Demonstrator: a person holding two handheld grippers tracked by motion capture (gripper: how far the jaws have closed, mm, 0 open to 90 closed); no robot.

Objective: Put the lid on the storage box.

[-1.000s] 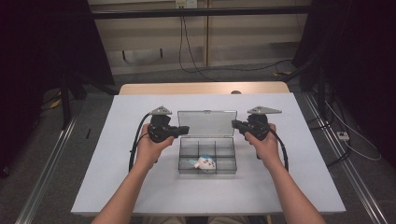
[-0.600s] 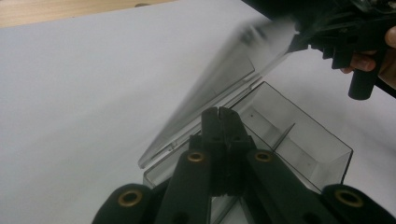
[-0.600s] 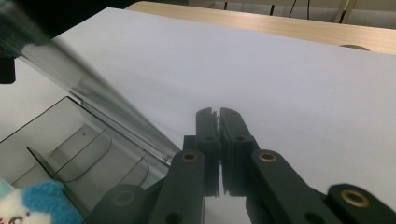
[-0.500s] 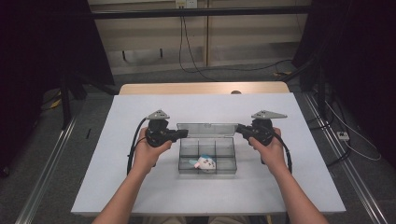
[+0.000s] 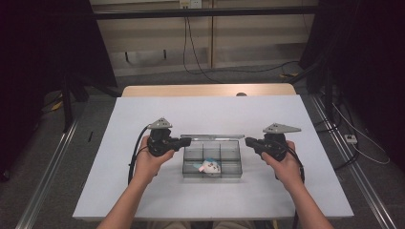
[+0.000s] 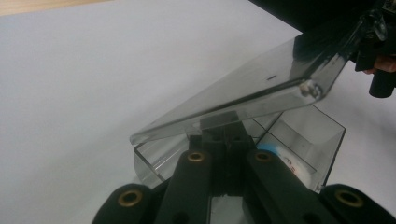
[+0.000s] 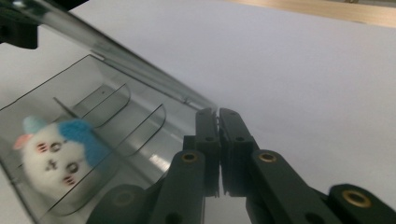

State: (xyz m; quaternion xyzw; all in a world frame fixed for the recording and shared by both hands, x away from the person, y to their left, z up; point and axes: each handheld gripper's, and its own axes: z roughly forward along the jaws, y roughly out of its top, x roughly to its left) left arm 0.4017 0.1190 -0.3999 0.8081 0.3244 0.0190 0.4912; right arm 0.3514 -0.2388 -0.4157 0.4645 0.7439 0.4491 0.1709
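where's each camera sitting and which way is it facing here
High view: above the person's side, looking forward and down at the table; both forearms, left gripper, right gripper.
Left gripper view: along its shut jaws under the box's lid.
Right gripper view: along its shut jaws beside the clear box, plush toy inside.
All share the box.

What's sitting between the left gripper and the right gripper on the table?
In the high view, the clear compartment box lies between the left gripper and the right gripper, with a small plush toy inside.
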